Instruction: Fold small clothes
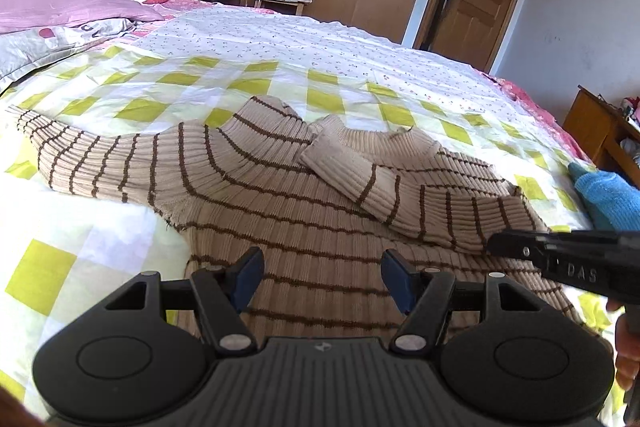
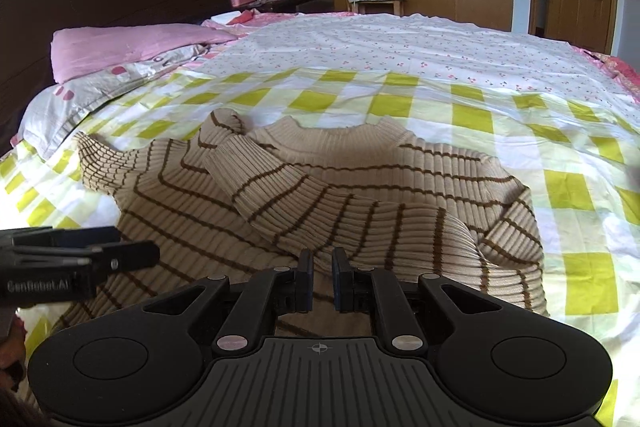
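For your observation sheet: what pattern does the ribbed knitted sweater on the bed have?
Beige ribbed knitted sweater: thin dark brown stripes, clearest in the right wrist view.

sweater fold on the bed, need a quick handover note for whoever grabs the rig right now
Left tool: open, empty, above the lower body of the sweater.
Right tool: jaws nearly together, a narrow gap, nothing gripped, at the sweater's lower right.
Sweater: beige with brown stripes, lying on the checked sheet.
Done: right sleeve folded across the chest.
Left: left sleeve still stretched out sideways; fold it in, then fold the body up.
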`<state>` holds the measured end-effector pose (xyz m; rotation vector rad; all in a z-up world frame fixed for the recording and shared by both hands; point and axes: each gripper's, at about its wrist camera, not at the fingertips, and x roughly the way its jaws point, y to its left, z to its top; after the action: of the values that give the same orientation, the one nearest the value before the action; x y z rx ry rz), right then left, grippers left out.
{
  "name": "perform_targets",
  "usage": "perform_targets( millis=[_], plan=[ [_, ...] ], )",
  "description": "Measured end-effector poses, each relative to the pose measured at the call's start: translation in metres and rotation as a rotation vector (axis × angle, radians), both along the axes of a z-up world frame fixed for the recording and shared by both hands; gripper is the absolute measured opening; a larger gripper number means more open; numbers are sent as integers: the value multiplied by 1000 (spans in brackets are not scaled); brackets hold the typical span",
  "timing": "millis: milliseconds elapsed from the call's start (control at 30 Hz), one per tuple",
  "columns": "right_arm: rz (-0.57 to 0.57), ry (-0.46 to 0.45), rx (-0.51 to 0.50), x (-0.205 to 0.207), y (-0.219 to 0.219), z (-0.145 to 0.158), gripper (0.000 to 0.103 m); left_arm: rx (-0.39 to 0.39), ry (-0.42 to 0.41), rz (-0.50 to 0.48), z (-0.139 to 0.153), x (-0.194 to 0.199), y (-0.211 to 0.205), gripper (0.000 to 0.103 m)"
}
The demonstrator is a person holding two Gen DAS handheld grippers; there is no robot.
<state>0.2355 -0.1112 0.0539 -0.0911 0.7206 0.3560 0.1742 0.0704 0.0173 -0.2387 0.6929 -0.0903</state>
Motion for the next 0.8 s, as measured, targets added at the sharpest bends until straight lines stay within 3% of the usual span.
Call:
perform_targets(
  millis=[267,433,600,733,800],
  plan=[
    [-53,-15,70,-25,-47,2,13,-14,0,-12,2,56,-22,70],
    [-94,0,135,-37,-76,-3,13,-46,84,42,-14,89,-30,68],
    [-94,-4,163,-35,-90,1,13,-69,122,108,-23,101,-37,49],
    [-112,-22,191,-34,-103,7,13,-113,116,139,-21,108,-40,25],
    [-125,-27,207,-34,-109,10,13,-125,99,147,-18,109,-40,17]
  ],
)
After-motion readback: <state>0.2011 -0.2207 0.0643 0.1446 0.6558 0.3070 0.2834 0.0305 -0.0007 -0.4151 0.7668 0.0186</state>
